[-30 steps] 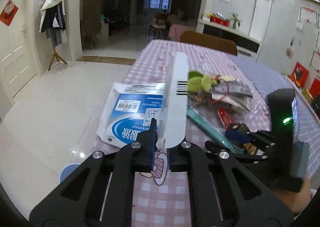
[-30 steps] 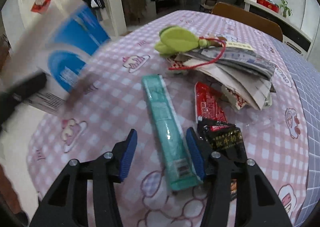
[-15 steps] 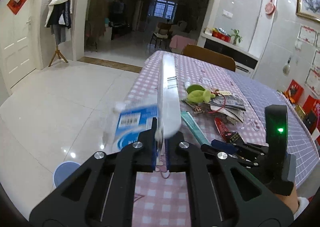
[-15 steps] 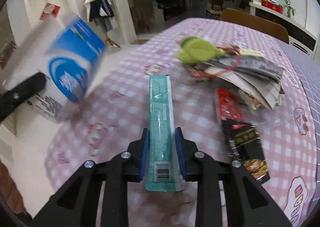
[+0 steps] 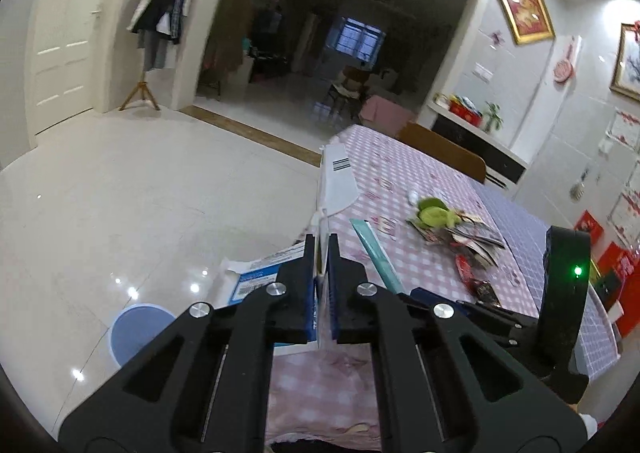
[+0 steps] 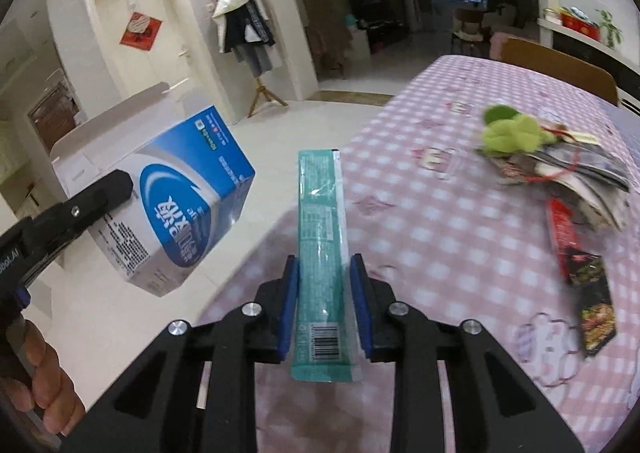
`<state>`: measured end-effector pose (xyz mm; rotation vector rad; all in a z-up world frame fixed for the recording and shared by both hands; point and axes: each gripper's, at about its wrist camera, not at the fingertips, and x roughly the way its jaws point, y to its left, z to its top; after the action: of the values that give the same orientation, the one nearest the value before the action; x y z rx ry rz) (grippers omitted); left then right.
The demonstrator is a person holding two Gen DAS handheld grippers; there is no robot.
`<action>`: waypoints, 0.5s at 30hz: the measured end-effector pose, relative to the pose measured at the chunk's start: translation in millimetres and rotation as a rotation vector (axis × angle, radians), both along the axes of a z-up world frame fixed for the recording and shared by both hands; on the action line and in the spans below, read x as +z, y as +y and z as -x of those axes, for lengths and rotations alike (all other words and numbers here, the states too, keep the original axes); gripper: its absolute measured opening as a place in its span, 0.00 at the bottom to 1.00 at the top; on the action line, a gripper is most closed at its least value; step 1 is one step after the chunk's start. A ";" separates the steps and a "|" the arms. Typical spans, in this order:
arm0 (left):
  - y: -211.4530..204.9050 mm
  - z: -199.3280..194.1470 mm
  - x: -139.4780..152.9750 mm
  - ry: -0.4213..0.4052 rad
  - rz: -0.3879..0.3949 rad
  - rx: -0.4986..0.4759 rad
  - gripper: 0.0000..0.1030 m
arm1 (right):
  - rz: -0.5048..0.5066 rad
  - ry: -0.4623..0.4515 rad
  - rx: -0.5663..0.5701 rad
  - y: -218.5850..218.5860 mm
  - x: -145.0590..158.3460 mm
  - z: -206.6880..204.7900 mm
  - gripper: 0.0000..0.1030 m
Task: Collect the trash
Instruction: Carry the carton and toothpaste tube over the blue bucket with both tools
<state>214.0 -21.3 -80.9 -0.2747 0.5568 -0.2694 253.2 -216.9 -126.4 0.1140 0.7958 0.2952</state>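
My left gripper (image 5: pixel 322 249) is shut on the white flap (image 5: pixel 338 181) of a blue and white carton (image 6: pixel 188 213), which hangs in the air past the table's left edge. In the right wrist view the left gripper's finger (image 6: pixel 100 193) lies against the carton's side. My right gripper (image 6: pixel 324 273) is shut on a long teal wrapper (image 6: pixel 320 229), held lengthwise above the pink checked tablecloth (image 6: pixel 440 233). The same teal wrapper (image 5: pixel 376 257) shows in the left wrist view, just right of my left fingers.
A pile of papers (image 6: pixel 580 169) with a green soft thing (image 6: pixel 512 131) lies on the table. A red wrapper (image 6: pixel 562 229) and a black wrapper (image 6: pixel 596 301) lie nearer. A light blue bin (image 5: pixel 136 337) stands on the floor at lower left. A wooden chair (image 5: pixel 440 145) stands at the far side.
My right gripper closed on the teal wrapper and lifted it off the cloth. The left gripper carried the carton up and back from the table, over the floor.
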 end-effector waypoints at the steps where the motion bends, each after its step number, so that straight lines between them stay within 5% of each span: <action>1: 6.9 1.7 -0.6 -0.003 0.003 0.018 0.05 | -0.011 0.001 0.023 10.7 0.1 -1.4 0.25; 7: 76.8 9.8 -18.1 0.028 0.022 0.160 0.05 | -0.070 0.027 0.163 86.4 -6.6 -10.9 0.25; 15: 175.1 -5.3 -94.0 0.208 0.030 0.363 0.05 | -0.076 0.111 0.334 205.5 -50.9 -32.8 0.25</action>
<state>219.3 153.8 -174.9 -0.4290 0.6961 0.1040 286.1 -11.4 -177.3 0.0690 0.9142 0.6402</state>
